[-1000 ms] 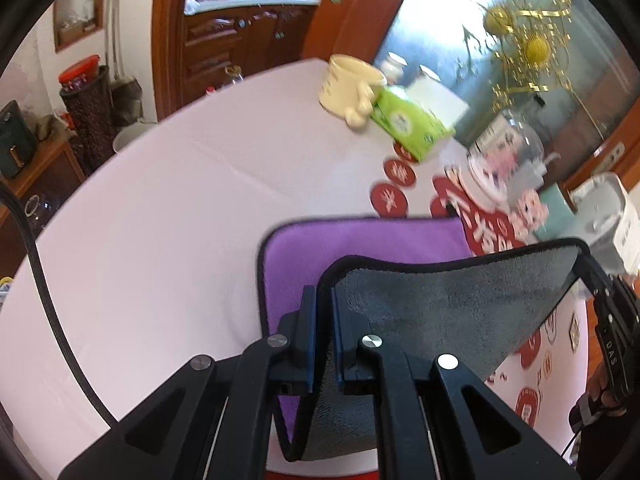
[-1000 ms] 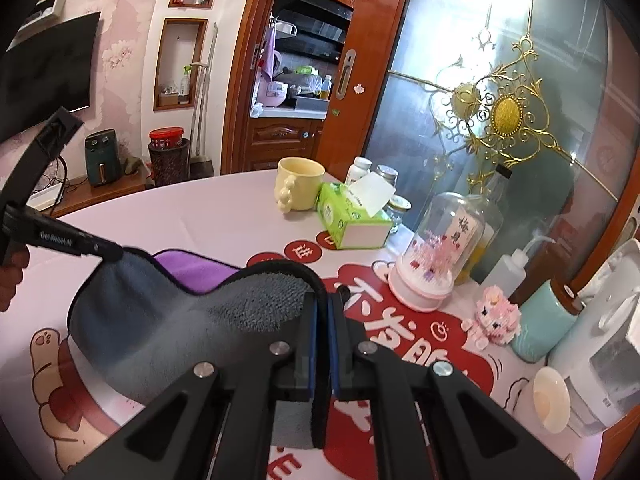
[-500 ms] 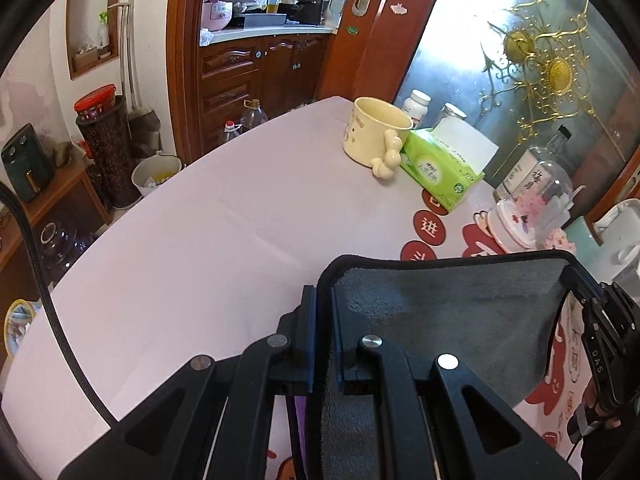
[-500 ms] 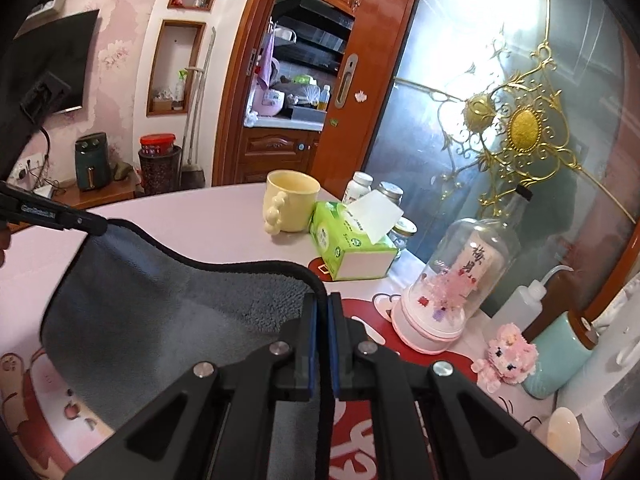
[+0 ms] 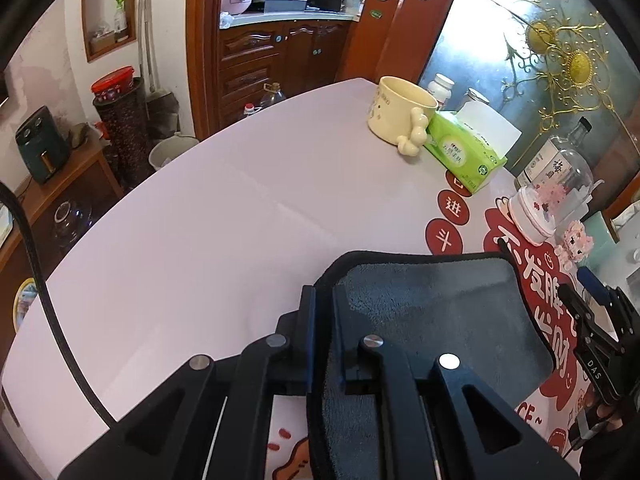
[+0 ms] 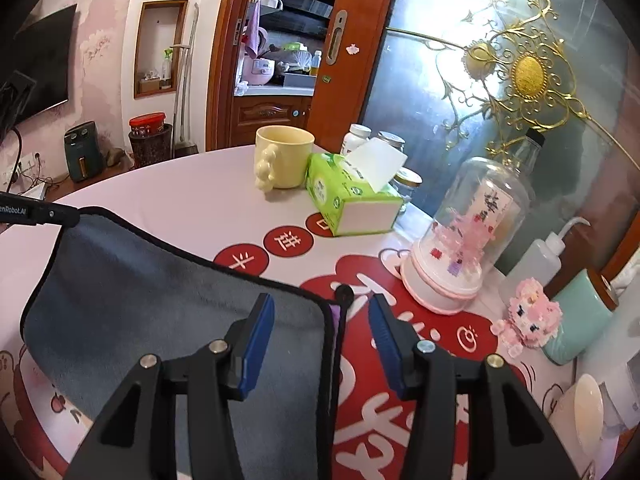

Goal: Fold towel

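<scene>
Gripping tight on the left: the left tongs [image 5: 322, 334] are pinched together on the black-trimmed edge of the towel [image 5: 436, 320], grey side up, and from that wrist view the cloth fans out to the right of the fingers and drapes down over the right-hand finger. Over on the other side, the right tongs [image 6: 320, 340] stand wide apart, blue pads [image 6: 256, 344] showing, nothing between them but the towel's near corner lying below the gap. That corner sits on the surface [image 6: 192, 204], with a sliver of the purple face peeking out at the very edge, just beside the left pad. From the right wrist view the grey towel spreads away to the left, and its far corner is lifted up off the surface where the left tongs' tip pinches it at the frame's edge. So one end held, one end lying loose under open fingers. In the left view the right tongs appear at the far right, just beyond the towel's right edge, not touching it as far as can be seen.

Behind the cloth, well apart from it: a cream mug [image 6: 284, 160] with a knobbly handle, a green tissue box [image 6: 352, 200] touching or nearly touching the mug, a glass dome ornament [image 6: 464, 240], and a small pink block figure [image 6: 528, 316] to its right. Red printed circles on the surface run between the towel and the tissue box.
</scene>
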